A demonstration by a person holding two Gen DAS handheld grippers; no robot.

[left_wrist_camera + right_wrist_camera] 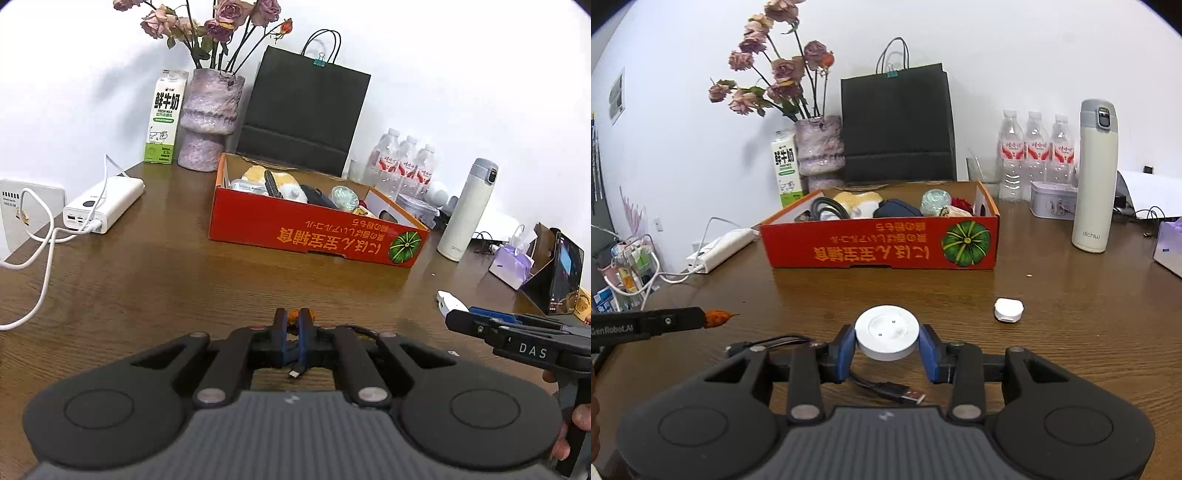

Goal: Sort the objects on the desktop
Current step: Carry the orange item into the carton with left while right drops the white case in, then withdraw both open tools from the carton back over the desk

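Both tongs loaded, box ahead.

My left tongs (291, 325) are clamped on a small orange bit (293, 315) with a cable (297, 369) dangling below; my right tongs (887, 349) pinch a white puck (887, 331) by its rim, its lead trailing on the bench (1071, 332). The red box (882, 247) already holds oddments, so I judge both belong there. A white case (1008, 310) lies loose, still to sort.

"FRESH MILK" on milk carton (164, 117)
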